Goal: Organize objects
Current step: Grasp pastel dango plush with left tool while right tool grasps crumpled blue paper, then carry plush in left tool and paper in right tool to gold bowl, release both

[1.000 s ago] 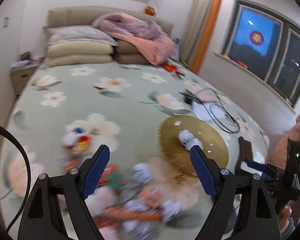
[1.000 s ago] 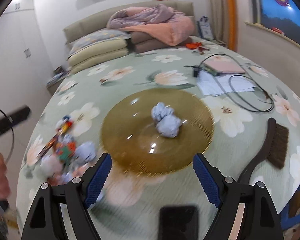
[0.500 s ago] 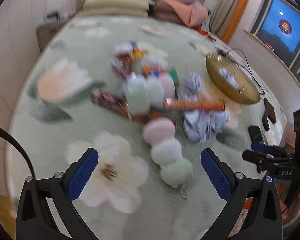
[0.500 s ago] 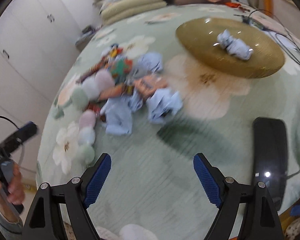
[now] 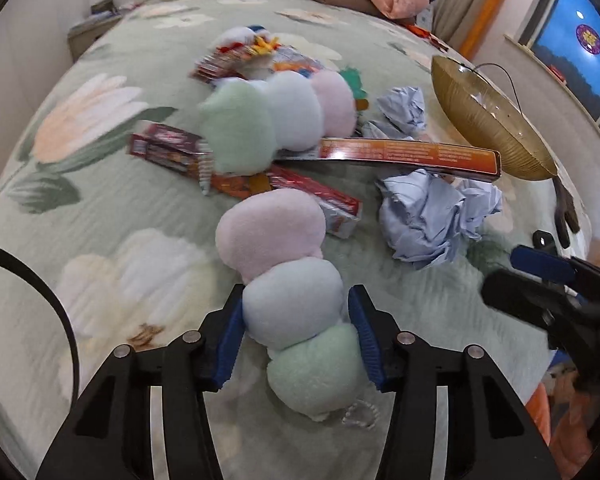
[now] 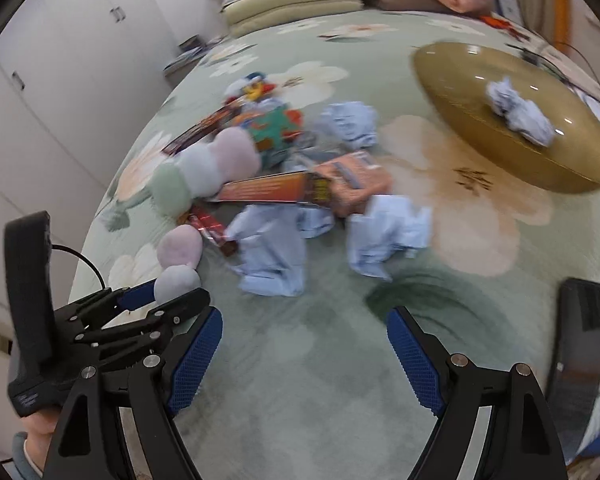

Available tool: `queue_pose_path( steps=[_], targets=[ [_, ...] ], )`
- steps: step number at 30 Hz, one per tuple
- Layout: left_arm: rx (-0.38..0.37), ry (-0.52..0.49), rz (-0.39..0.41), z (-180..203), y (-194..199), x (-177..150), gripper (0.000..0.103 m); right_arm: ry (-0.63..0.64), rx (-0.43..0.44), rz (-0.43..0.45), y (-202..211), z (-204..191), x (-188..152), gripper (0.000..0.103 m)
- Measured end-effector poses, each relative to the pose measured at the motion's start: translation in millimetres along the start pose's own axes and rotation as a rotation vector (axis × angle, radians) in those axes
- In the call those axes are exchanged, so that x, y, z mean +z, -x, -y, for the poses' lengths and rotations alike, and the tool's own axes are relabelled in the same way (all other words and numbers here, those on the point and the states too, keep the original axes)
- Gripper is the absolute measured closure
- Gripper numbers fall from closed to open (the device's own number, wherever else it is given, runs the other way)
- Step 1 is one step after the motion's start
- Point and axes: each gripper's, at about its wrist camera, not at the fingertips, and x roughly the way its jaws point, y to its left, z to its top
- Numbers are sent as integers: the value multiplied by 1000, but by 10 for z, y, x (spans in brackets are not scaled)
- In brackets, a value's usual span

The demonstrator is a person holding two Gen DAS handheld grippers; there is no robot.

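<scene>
A pile of things lies on the flowered bed cover. My left gripper (image 5: 296, 334) is shut on a plush toy of three balls, pink, pale blue and green (image 5: 292, 308); its blue pads press the pale blue ball. The same toy shows in the right wrist view (image 6: 178, 264). A second three-ball plush (image 5: 276, 116) lies behind it, on an orange box (image 5: 412, 154) and red packets (image 5: 164, 148). Crumpled blue paper (image 5: 432, 216) lies to the right. My right gripper (image 6: 304, 356) is open and empty above bare cover, short of the paper wads (image 6: 384, 232).
A golden dish (image 6: 480, 136) with two paper wads (image 6: 516, 112) stands at the far right. A black phone (image 6: 576, 352) lies by my right gripper. A colourful toy (image 6: 256, 88) and a puzzle piece lie at the pile's far side. Pillows and blankets are at the bed head.
My left gripper has moved forward and closed on the near three-ball plush. My right gripper has swung from the dish toward the pile and stayed open.
</scene>
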Motion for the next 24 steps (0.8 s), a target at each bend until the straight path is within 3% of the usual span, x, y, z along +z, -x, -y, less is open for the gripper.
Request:
queue_pose_path(
  steps=[5, 7, 9, 10, 15, 17, 20, 24],
  targets=[
    [-1, 69, -4, -214, 171, -197, 55, -21, 47, -7, -339, -162, 189, 20],
    [-28, 103, -1, -292, 229, -287, 55, -26, -20, -26, -545, -207, 280, 20],
    [-29, 111, -4, -314, 250, -339, 55, -30, -55, -36, -643, -215, 305, 33],
    [-25, 106, -5, -310, 261, -355, 55, -39, -47, -35, -645, -201, 281, 55],
    [-11, 50, 25, -248, 338, -424, 55, 48, 21, 8, -322, -233, -69, 55],
    [3, 41, 21, -246, 339, -481, 55, 105, 16, -18, -217, -224, -262, 54],
    [-7, 62, 34, -281, 361, -540, 55, 84, 105, -56, -128, -116, -471, 53],
    [-17, 76, 14, -311, 364, -539, 53, 66, 68, -97, -205, -99, -462, 50]
  ],
)
